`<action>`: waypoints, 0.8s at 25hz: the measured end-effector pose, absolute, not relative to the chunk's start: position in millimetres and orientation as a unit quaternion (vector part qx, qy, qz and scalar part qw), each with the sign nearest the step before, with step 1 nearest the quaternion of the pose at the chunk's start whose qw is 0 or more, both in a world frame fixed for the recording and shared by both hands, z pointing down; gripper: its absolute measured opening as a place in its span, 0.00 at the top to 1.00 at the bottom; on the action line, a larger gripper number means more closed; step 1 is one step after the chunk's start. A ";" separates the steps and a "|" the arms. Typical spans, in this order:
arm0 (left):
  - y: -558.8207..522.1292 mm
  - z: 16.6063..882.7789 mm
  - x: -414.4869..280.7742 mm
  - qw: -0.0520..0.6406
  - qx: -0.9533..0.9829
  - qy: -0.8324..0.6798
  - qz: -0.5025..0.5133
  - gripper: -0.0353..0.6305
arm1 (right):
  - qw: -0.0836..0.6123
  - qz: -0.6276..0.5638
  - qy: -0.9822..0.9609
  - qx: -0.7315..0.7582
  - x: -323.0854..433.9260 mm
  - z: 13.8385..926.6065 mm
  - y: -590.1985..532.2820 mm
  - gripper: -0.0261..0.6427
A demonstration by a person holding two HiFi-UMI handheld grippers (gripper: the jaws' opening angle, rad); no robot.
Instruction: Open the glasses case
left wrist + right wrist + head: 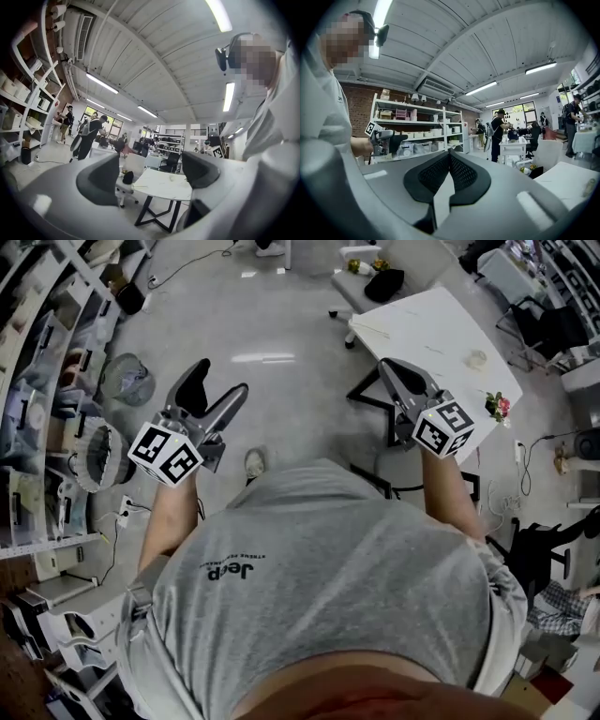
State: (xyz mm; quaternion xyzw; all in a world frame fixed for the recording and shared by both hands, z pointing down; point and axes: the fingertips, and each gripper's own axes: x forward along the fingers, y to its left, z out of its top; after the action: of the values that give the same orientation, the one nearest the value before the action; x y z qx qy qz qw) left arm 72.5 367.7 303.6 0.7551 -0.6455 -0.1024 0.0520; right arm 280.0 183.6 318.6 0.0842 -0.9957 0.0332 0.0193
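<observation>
No glasses case shows in any view. In the head view both grippers are held in the air in front of a person's grey shirt. My left gripper (222, 379) is open with nothing between its fingers; in its own view the left gripper (150, 173) has dark pads (101, 180) standing wide apart, framing a white table (164, 185) some way off. My right gripper (385, 365) is shut on nothing; in its own view the right gripper (449, 164) has its mesh pads pressed together. The left gripper (386, 140) also shows at the left of that view.
A white table (431, 334) stands ahead to the right with a small round object (477, 359) and flowers (498, 406) on it. A chair with a black item (384, 284) stands beyond. Shelving (37, 381) lines the left. Other people stand further back in the room.
</observation>
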 end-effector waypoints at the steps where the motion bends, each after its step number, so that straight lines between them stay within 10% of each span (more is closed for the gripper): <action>1: 360.7 303.9 55.0 0.050 0.760 -0.640 -0.102 0.28 | 0.019 0.031 -0.995 0.090 263.8 317.4 177.8 0.95; 20: 245.7 294.5 -247.2 0.058 0.795 -0.597 -0.092 0.28 | 0.023 0.037 -0.991 0.129 -28.4 303.0 86.6 0.95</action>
State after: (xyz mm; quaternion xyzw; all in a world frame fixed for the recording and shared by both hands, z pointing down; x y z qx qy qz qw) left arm -247.2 245.7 294.5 0.7946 -0.5974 -0.0917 0.0579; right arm -28.4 86.6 303.0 0.1295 -0.9906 0.0370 0.0227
